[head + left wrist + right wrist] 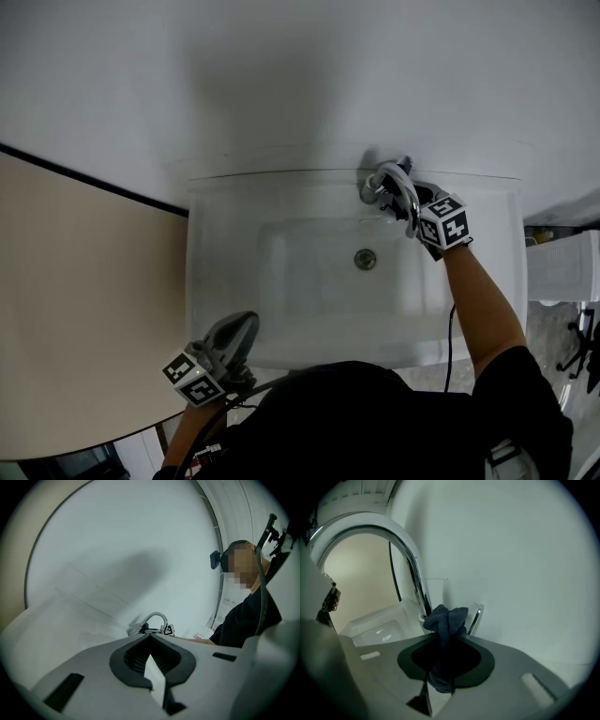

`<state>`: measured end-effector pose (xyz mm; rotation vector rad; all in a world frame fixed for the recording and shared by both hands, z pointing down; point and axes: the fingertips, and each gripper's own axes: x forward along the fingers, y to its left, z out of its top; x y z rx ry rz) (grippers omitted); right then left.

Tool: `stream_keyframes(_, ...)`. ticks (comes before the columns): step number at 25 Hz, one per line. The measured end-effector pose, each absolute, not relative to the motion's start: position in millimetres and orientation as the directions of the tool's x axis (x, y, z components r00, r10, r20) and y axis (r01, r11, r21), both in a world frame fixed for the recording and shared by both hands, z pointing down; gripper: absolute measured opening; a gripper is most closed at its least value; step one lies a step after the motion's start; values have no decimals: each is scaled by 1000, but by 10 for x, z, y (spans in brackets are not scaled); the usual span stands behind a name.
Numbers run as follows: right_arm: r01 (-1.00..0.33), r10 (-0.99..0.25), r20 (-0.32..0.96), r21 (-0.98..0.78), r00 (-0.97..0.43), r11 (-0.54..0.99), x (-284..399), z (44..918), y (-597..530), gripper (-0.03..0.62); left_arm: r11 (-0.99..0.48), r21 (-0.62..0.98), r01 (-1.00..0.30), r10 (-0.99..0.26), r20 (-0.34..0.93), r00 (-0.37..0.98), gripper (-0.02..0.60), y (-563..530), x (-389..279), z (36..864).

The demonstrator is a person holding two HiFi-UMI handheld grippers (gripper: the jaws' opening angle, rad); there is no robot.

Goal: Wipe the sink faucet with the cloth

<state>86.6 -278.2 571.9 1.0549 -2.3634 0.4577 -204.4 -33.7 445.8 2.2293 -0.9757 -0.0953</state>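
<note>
2 grippers: my right gripper [446,637] is clenched on the dark cloth [449,618] at the faucet [407,555] base, and my left gripper [151,637] is closed, empty. I judge the cloth soft and limp; the bunched middle holds best.

Your cloth [447,620] is dark navy, and the faucet [410,550] is shiny chrome. The sink [216,281] is plain white. The cube [194,377] on your left gripper [151,637] and the cube [445,225] on your right gripper [446,639] carry black-and-white square markers.
</note>
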Motion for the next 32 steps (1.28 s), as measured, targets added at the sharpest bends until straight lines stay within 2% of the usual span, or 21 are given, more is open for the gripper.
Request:
stream_keyframes(5,-767,-564,606,-125,-561,629,1021,5829,-2631,71,-480,624,-616,-667,197,719,-11,-355,-2005,4461)
stream_keyframes(13,-728,-633,464,-36,-619,685,891,5146,-2928,71,-494,618,-612,-669,180,722,-11,-401,-1988,4417)
stream_keyframes(21,-730,-620,518,-12,-589,684,836,5317,-3070,71,-499,593,-632,-679,185,711,-11,-475,-2063,4400)
stream_keyframes(32,-737,-547,573,-157,-610,657,922,5721,-2757,71,-494,595,-634,-680,190,708,-11,-452,-2105,4416)
